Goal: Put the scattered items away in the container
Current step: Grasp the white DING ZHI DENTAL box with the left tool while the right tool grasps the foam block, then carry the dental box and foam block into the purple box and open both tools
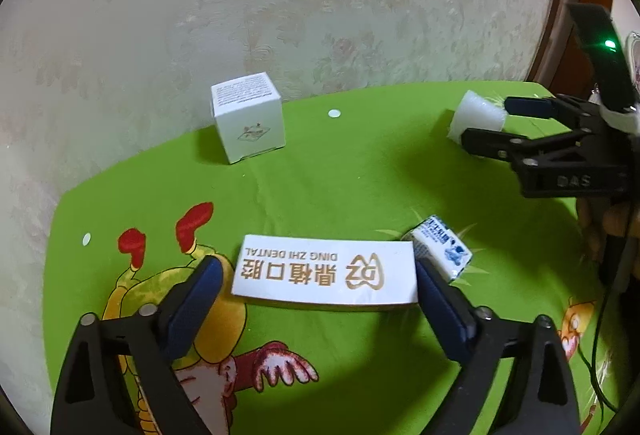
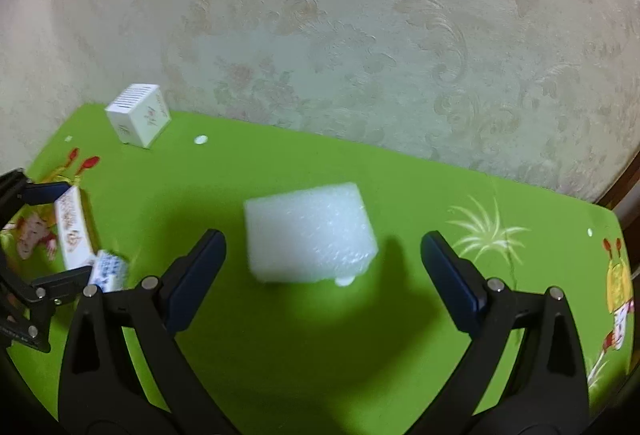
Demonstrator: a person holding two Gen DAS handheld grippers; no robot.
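Observation:
A flat white box with gold "DING ZHI DENTAL" print [image 1: 326, 272] lies on the green cloth between the fingers of my open left gripper [image 1: 320, 299]; the right finger is at its end. A small blue-and-white packet [image 1: 440, 249] lies just right of that box. A white foam block [image 2: 310, 233] lies ahead of my open right gripper [image 2: 322, 271], between its fingers; in the left wrist view the block [image 1: 476, 121] sits at the right gripper's tips [image 1: 486, 123]. A white cube box [image 1: 248, 117] stands near the wall; it also shows in the right wrist view [image 2: 138, 115].
The green cartoon-print cloth [image 1: 360, 187] covers the table up to a patterned wall. Small white round dots [image 1: 333, 113] lie on the cloth. A dark wooden frame stands at the far right [image 1: 560, 15]. No container shows in either view.

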